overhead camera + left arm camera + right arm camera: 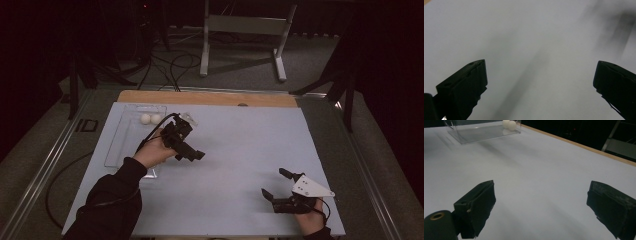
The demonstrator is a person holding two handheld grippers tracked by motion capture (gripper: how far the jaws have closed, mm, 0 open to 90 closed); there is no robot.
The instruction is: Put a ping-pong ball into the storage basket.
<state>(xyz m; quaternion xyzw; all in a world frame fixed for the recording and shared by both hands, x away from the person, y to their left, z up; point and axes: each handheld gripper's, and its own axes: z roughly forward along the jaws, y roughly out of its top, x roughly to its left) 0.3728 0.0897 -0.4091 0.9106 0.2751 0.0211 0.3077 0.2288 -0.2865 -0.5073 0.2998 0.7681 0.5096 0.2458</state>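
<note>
Two hand-held black two-jaw grippers counted at one pale blue-grey table mat (pixel 240 150), well apart from each other. Left black gripper (pixel 192 151) held above the mat's left half, just right of a clear shallow plastic tray (pixel 120 145), tilted with its jaws pointing down and to the right. Seen in its own view with jaws spread wide (pixel 540 82), nothing between them, just bare mat below; that view badly smeared, so possibly caught in mid-motion. Gripped by one hand (pixel 155 151) coming out of a dark sleeve (pixel 112 200).

Right black gripper (pixel 276 186) sat low near the mat's front right corner, topped by one grey three-cornered plate (pixel 311 187), jaws aimed left. Also gaping wide in its own view (pixel 540 205), clasping nothing, bare mat between the two pads. Held by a second hand (pixel 312 220) at the bottom edge.

Two small white round balls (pixel 150 119) counted, lying side by side and touching, inside the tray at its far end, near the wooden strip (pixel 207 98) along the table's back edge. Same pair visible far off in the right gripper view (pixel 509 124), behind the tray's clear wall (pixel 479 132). Balls apart from both grippers, nearer the left one.

One grey metal stand (pixel 242 35) on the carpeted floor beyond the table, with dark cables (pixel 170 65) beside it.
</note>
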